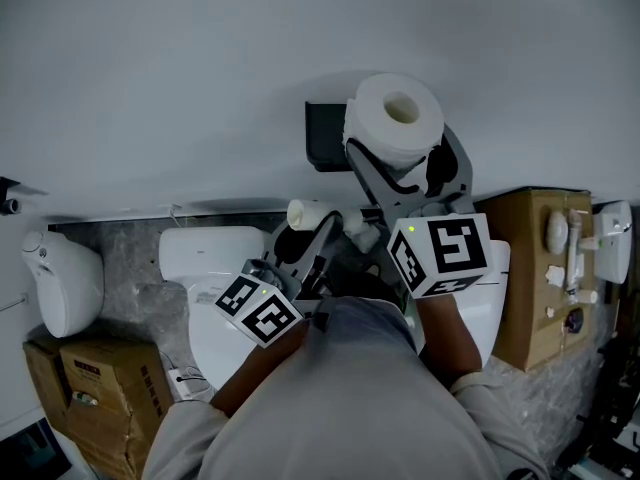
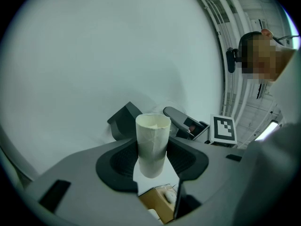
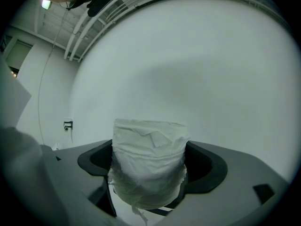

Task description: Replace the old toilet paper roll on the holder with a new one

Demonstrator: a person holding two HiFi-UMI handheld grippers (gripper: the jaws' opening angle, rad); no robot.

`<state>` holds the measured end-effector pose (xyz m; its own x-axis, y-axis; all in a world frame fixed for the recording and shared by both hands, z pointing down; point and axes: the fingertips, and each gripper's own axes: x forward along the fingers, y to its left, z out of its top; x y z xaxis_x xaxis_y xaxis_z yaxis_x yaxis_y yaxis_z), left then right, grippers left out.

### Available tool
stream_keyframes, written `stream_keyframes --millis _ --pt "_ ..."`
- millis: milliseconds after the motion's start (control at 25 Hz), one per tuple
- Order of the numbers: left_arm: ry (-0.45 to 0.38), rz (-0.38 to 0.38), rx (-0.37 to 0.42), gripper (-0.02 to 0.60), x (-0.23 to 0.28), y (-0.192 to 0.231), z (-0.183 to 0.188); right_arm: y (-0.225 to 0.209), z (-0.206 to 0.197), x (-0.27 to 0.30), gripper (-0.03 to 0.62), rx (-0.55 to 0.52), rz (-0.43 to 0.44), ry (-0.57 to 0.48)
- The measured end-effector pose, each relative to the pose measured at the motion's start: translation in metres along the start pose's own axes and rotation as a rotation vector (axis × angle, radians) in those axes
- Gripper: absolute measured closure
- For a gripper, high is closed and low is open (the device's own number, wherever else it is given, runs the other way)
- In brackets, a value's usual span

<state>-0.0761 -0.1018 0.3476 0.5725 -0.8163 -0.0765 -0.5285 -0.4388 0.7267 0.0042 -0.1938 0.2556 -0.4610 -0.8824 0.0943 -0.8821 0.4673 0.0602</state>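
My left gripper [image 1: 312, 220] is shut on the old roll [image 1: 308, 212], a bare pale tube that stands upright between the pads in the left gripper view [image 2: 153, 142]. To its right and higher, my right gripper [image 1: 400, 148] is shut on the new toilet paper roll [image 1: 395, 118], a full white roll that fills the space between the jaws in the right gripper view [image 3: 149, 161]. The black holder [image 1: 325, 136] is fixed to the white wall just left of the new roll, and nothing hangs on it. The holder [image 2: 124, 119] also shows behind the tube.
A white toilet [image 1: 215, 250] stands below the grippers against the wall. A tall cardboard box [image 1: 530, 268] with small white items on top is at the right. More cardboard boxes [image 1: 85, 388] and a white fixture [image 1: 65, 278] are at the left.
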Motion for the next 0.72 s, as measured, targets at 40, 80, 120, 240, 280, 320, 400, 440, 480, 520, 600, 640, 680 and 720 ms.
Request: stream_keyframes --millis 40,80,120,240,280,320,400,440,480,520,600,640,680,720 --pt "-0.001 0.000 -0.001 0.402 0.000 0.000 0.000 0.000 0.000 -0.001 0.145 0.000 0.001 0.001" --pt "-0.002 0.000 -0.003 0.402 0.000 0.000 0.000 0.001 0.000 -0.003 0.145 0.001 0.002 0.001" --pt "-0.004 0.000 -0.004 0.402 0.001 0.000 0.000 0.001 -0.001 -0.005 0.145 0.002 0.004 0.000" --pt "0.001 -0.006 -0.001 0.402 0.001 -0.003 -0.002 0.003 0.000 -0.010 0.145 -0.001 0.015 -0.003" --pt "0.005 -0.007 0.002 0.402 0.001 -0.004 -0.002 0.005 0.001 -0.012 0.145 0.000 0.019 -0.002" --pt "0.009 -0.008 0.004 0.402 0.000 -0.004 -0.003 0.006 0.001 -0.014 0.145 0.003 0.019 -0.002" --pt "0.015 -0.010 0.003 0.402 0.000 -0.004 -0.005 0.007 0.001 -0.018 0.145 0.007 0.018 -0.002" --pt "0.018 -0.011 0.001 0.402 0.000 -0.003 -0.006 0.008 0.000 -0.019 0.145 0.008 0.019 -0.002" --pt "0.020 -0.012 0.000 0.402 0.000 -0.003 -0.006 0.009 0.000 -0.021 0.145 0.008 0.022 -0.003" --pt "0.023 -0.013 0.000 0.402 0.000 -0.004 -0.007 0.010 0.001 -0.023 0.145 0.010 0.024 -0.004" --pt "0.025 -0.015 0.001 0.402 -0.001 -0.005 -0.008 0.012 0.002 -0.028 0.145 0.013 0.027 -0.008" --pt "0.025 -0.015 0.001 0.402 -0.001 -0.006 -0.009 0.012 0.002 -0.031 0.145 0.012 0.028 -0.009" --pt "0.025 -0.015 0.000 0.402 -0.001 -0.006 -0.010 0.012 0.002 -0.034 0.145 0.011 0.028 -0.011" --pt "0.026 -0.015 -0.001 0.402 -0.002 -0.006 -0.011 0.013 0.002 -0.037 0.145 0.010 0.028 -0.012"
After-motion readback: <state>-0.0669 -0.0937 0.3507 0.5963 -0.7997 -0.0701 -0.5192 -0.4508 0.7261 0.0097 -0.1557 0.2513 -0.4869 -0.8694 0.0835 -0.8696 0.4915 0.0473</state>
